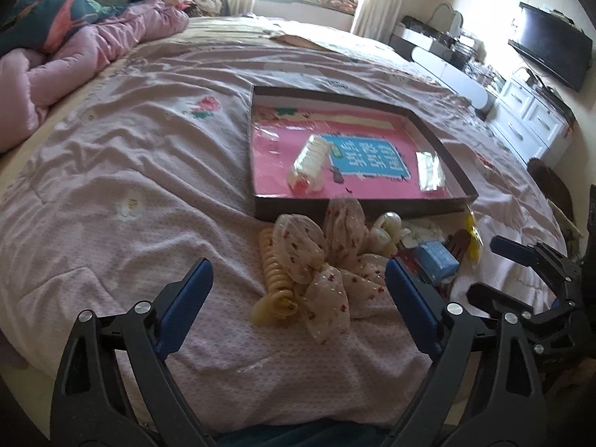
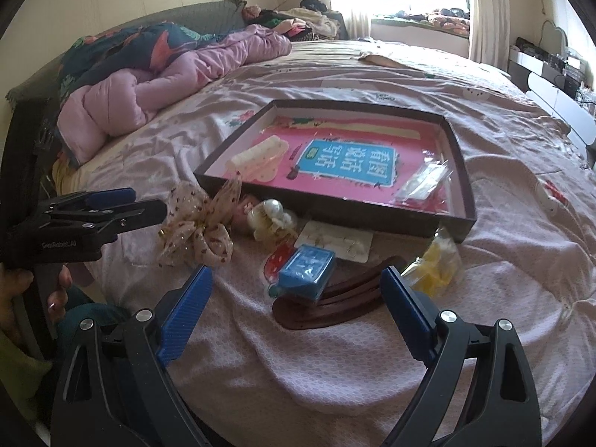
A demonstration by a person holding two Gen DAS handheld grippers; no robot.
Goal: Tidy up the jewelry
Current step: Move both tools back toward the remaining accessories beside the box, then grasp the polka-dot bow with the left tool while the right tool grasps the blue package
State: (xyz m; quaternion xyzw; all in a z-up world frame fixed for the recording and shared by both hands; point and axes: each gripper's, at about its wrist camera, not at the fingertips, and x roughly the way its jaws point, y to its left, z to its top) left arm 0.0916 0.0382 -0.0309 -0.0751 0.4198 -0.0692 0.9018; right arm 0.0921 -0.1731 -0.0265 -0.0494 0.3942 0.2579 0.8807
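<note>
A shallow dark box (image 1: 257, 156) (image 2: 460, 160) with a pink bottom lies on the bed. In it are a cream hair clip (image 1: 309, 164) (image 2: 257, 158) and a clear packet (image 1: 430, 165) (image 2: 424, 180). In front of the box lies a pile: a floral fabric bow (image 1: 316, 260) (image 2: 201, 223), a cream coil tie (image 1: 273, 272), a pearl clip (image 1: 385, 229) (image 2: 270, 216), a blue packet (image 1: 437, 257) (image 2: 307, 270), a brown clip (image 2: 335, 305) and a yellow packet (image 2: 434, 268). My left gripper (image 1: 298, 283) is open around the bow. My right gripper (image 2: 296, 288) is open over the blue packet.
A pink duvet (image 1: 74, 59) (image 2: 149, 85) is bunched at the bed's far left. A white card with earrings (image 2: 335, 240) lies by the box. White drawers and a TV (image 1: 547, 50) stand to the right of the bed.
</note>
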